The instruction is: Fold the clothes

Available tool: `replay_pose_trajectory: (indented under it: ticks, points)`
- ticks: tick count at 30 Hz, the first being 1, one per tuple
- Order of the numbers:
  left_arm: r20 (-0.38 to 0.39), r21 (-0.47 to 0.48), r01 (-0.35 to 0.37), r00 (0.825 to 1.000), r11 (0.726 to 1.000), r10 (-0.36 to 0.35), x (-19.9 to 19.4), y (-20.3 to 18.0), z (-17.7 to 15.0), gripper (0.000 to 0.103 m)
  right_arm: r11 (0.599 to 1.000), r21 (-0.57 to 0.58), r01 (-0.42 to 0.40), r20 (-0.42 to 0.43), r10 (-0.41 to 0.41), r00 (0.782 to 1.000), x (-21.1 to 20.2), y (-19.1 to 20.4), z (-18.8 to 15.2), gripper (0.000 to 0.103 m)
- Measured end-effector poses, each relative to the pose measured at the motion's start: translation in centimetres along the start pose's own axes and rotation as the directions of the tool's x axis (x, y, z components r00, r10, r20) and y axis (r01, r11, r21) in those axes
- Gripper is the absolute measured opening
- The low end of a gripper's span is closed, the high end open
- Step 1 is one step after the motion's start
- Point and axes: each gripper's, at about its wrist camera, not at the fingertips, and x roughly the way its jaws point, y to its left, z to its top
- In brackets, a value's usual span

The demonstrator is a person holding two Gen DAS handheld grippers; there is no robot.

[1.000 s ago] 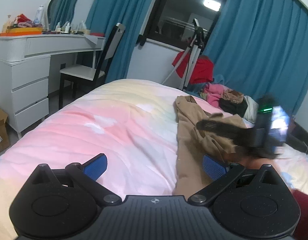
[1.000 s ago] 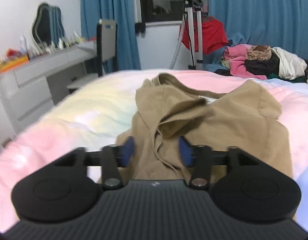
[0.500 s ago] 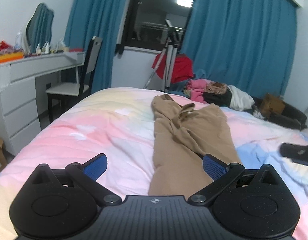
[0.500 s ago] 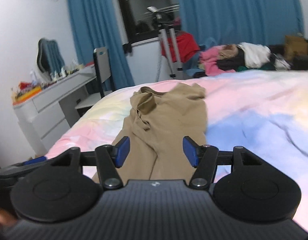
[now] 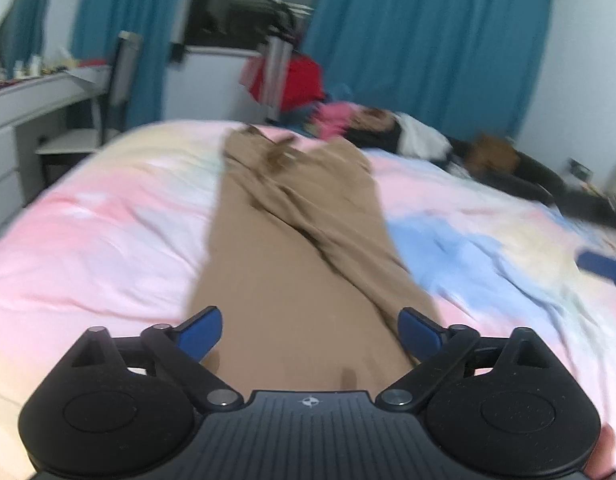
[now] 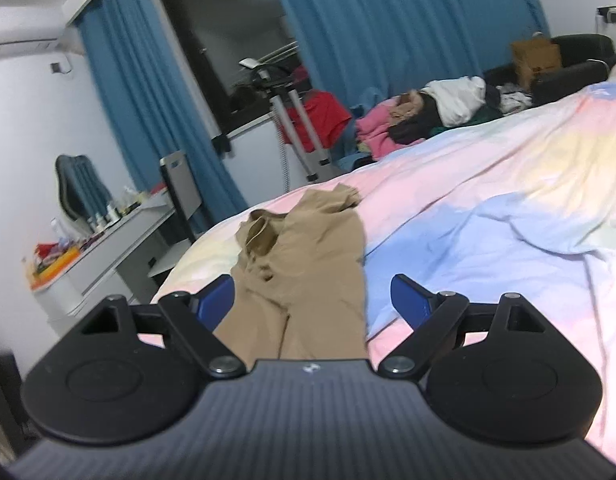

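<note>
Only the left wrist view shows the right gripper (image 5: pixel 603 266) off to its right. Both grippers hover released, the left gripper (image 5: pixel 309 330) over the tan trousers (image 5: pixel 292 240).

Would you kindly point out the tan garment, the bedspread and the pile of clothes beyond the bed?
tan garment (image 5: pixel 292 264): left wrist view, on its middle stretch.
bedspread (image 6: pixel 487 240): right wrist view, on a bare blue patch.
pile of clothes (image 6: pixel 451 102): right wrist view, on the white piece on top.
</note>
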Motion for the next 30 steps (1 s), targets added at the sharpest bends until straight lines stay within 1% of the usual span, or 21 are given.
replay_pose_trajectory:
  ticks: [3, 5, 6, 8, 9, 10, 11, 13, 17, 20, 21, 22, 23, 26, 27, 29, 30]
  points:
    - [-0.054, 0.006, 0.088, 0.995, 0.996, -0.087, 0.1, -1.8, -0.8, 0.086, 1.0, 0.005, 0.014, 0.01, -0.014, 1.0, -1.2, -0.9, 0.8, 0.087]
    - [-0.097, -0.03, 0.168, 0.981, 0.985, -0.17, 0.6, -2.8, -1.4, 0.076, 0.999, 0.025, 0.023, 0.029, -0.024, 0.999, -2.1, -2.0, 1.3, 0.087]
    - [-0.118, -0.05, 0.207, 0.97, 0.977, -0.211, 0.9, -3.2, -1.7, 0.073, 0.999, 0.039, 0.029, 0.036, -0.031, 0.999, -2.4, -2.5, 1.5, 0.087]
    - [-0.157, -0.091, 0.282, 0.943, 0.955, -0.293, 1.4, -4.2, -2.3, 0.058, 0.996, 0.077, 0.046, 0.045, -0.05, 0.998, -2.7, -3.7, 1.8, 0.087]
    - [-0.176, -0.114, 0.318, 0.926, 0.941, -0.334, 1.8, -4.6, -2.6, 0.055, 0.994, 0.096, 0.049, 0.041, -0.053, 0.998, -2.5, -4.2, 1.8, 0.087]
    - [-0.193, -0.138, 0.352, 0.907, 0.926, -0.374, 2.2, -4.9, -3.0, 0.047, 0.992, 0.114, 0.051, 0.036, -0.055, 0.998, -2.3, -4.8, 1.8, 0.087]
    - [-0.217, -0.152, 0.377, 0.889, 0.914, -0.403, 2.7, -5.3, -3.4, 0.045, 0.99, 0.13, 0.052, 0.025, -0.056, 0.998, -2.0, -5.2, 1.7, 0.087]
    - [-0.259, -0.171, 0.403, 0.862, 0.899, -0.436, 3.4, -5.8, -4.1, 0.044, 0.987, 0.154, 0.055, -0.001, -0.055, 0.998, -1.4, -5.9, 1.5, 0.087]
    - [-0.331, -0.138, 0.363, 0.86, 0.922, -0.388, 4.7, -6.6, -5.5, 0.044, 0.986, 0.156, 0.056, -0.039, -0.051, 0.998, -0.6, -6.2, 1.2, 0.087]
    - [-0.359, -0.152, 0.374, 0.841, 0.915, -0.404, 5.7, -6.5, -6.0, 0.044, 0.988, 0.144, 0.059, -0.056, -0.052, 0.997, -0.1, -6.0, 0.9, 0.087]
    - [-0.364, -0.138, 0.37, 0.843, 0.918, -0.395, 6.0, -6.8, -6.1, 0.043, 0.988, 0.141, 0.061, -0.062, -0.052, 0.997, 0.1, -5.9, 0.7, 0.087]
    - [-0.369, -0.125, 0.367, 0.845, 0.922, -0.386, 6.3, -7.0, -6.3, 0.035, 0.989, 0.137, 0.064, -0.068, -0.055, 0.996, 0.3, -5.8, 0.6, 0.087]
    - [-0.369, -0.117, 0.359, 0.85, 0.926, -0.376, 6.5, -7.0, -6.4, 0.024, 0.989, 0.133, 0.07, -0.076, -0.06, 0.995, 0.5, -5.8, 0.4, 0.087]
    - [-0.373, -0.129, 0.362, 0.845, 0.923, -0.383, 6.5, -6.9, -6.5, 0.007, 0.989, 0.121, 0.087, -0.094, -0.076, 0.993, 1.2, -5.6, 0.1, 0.087]
    - [-0.371, -0.131, 0.362, 0.846, 0.923, -0.384, 6.3, -6.7, -6.5, 0.005, 0.989, 0.116, 0.093, -0.1, -0.082, 0.992, 1.4, -5.6, 0.0, 0.087]
    - [-0.369, -0.151, 0.357, 0.845, 0.922, -0.388, 5.8, -6.1, -5.9, 0.005, 0.988, 0.112, 0.106, -0.119, -0.093, 0.989, 1.9, -5.7, -0.4, 0.087]
    - [-0.362, -0.176, 0.367, 0.839, 0.913, -0.407, 5.5, -5.6, -5.6, 0.005, 0.987, 0.115, 0.112, -0.135, -0.096, 0.986, 2.3, -5.8, -0.6, 0.087]
